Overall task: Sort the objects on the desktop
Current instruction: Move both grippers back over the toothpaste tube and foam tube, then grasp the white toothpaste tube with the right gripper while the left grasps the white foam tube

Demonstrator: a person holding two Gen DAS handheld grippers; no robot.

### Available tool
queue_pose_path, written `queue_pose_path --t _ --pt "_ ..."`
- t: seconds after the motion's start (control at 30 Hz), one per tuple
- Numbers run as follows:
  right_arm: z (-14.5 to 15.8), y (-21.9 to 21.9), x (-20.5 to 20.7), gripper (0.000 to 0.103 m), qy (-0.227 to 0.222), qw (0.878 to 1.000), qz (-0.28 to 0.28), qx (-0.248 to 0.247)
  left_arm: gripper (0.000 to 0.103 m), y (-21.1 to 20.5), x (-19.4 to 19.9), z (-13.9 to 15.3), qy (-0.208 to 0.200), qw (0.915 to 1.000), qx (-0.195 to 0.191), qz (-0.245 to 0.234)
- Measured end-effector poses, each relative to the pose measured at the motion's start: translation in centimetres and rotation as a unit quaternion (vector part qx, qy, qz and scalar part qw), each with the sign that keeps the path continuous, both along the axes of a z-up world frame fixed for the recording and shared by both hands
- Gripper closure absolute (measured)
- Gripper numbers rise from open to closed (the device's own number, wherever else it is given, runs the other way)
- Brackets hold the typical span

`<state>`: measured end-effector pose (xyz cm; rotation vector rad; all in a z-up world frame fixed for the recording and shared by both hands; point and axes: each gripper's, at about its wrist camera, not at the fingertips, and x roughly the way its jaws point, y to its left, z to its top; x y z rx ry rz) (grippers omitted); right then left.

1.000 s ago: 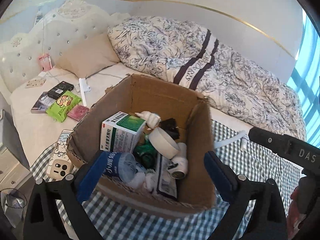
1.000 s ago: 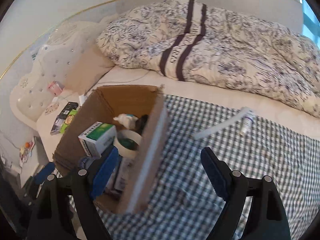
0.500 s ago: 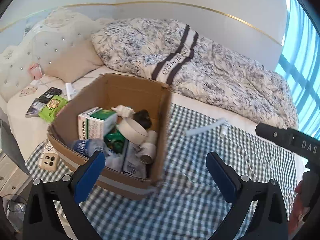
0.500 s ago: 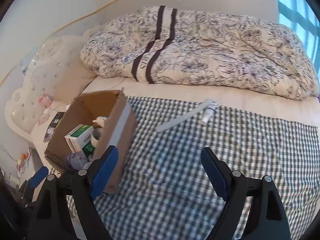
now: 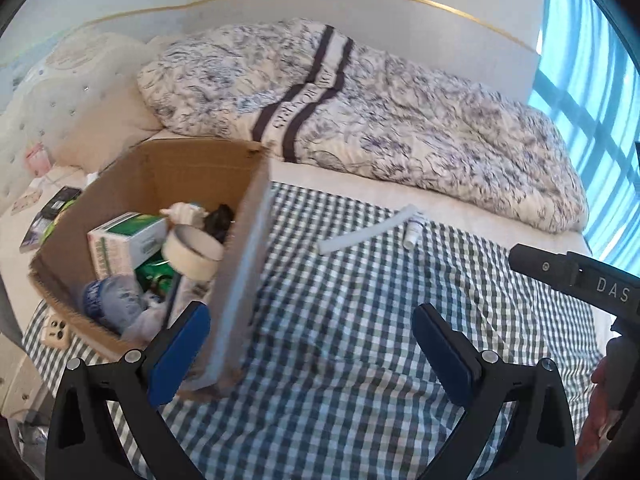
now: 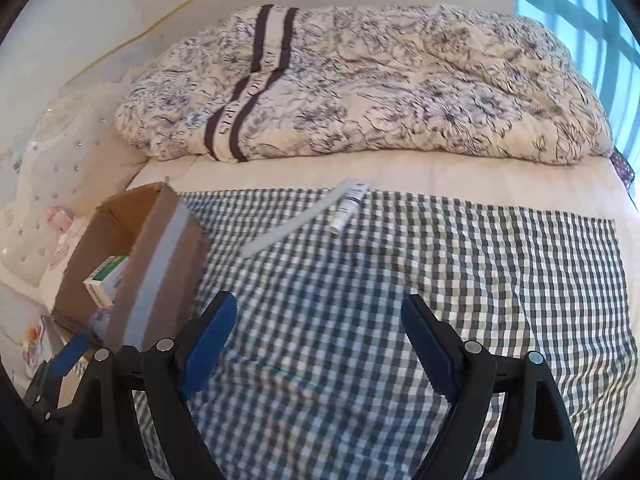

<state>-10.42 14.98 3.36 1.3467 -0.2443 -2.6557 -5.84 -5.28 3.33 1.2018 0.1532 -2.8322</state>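
1. The left hand-held gripper [image 5: 310, 350] hovers over the green-and-white checked cloth [image 5: 360, 300] spread on the bed, its blue-padded fingers [image 5: 178, 354] wide apart and holding nothing.
2. The right hand-held gripper [image 6: 316, 342] hangs over the same cloth, its fingers likewise spread and empty.
3. An open brown cardboard box [image 5: 244, 256] sits at the left end of the cloth. Inside it are a green-and-white carton [image 5: 128, 240], a roll of pale tape [image 5: 194, 252], a clear plastic bottle with a blue label [image 5: 110, 300] and a few smaller items too jumbled to identify.
4. On the far edge of the cloth, well apart from the box, lie a long white flat strip [image 6: 294, 222] and a small white tube [image 6: 348, 206]; their far ends are just beside each other.
5. A crumpled floral duvet with dark stripes [image 6: 360, 80] is heaped behind them on the bed.
6. A phone in a cream case [image 5: 54, 328] lies just beside the box's left side.
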Motion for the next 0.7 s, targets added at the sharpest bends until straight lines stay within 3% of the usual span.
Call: queue_pose_path --t 0.27,0.7 --pt "-2.7 0.2 -3.2 0.019 -0.018 1.000 -0.002 0.016 0.000 2.0 -4.7 -2.8 -0.011 0.9997 0.004 -0.022" --pt "-8.5 -1.1 -11.8 0.021 -0.056 0.998 -0.014 0.035 0.000 3.4 -13.7 -9.5 -0.040 0.9976 0.009 -0.056"
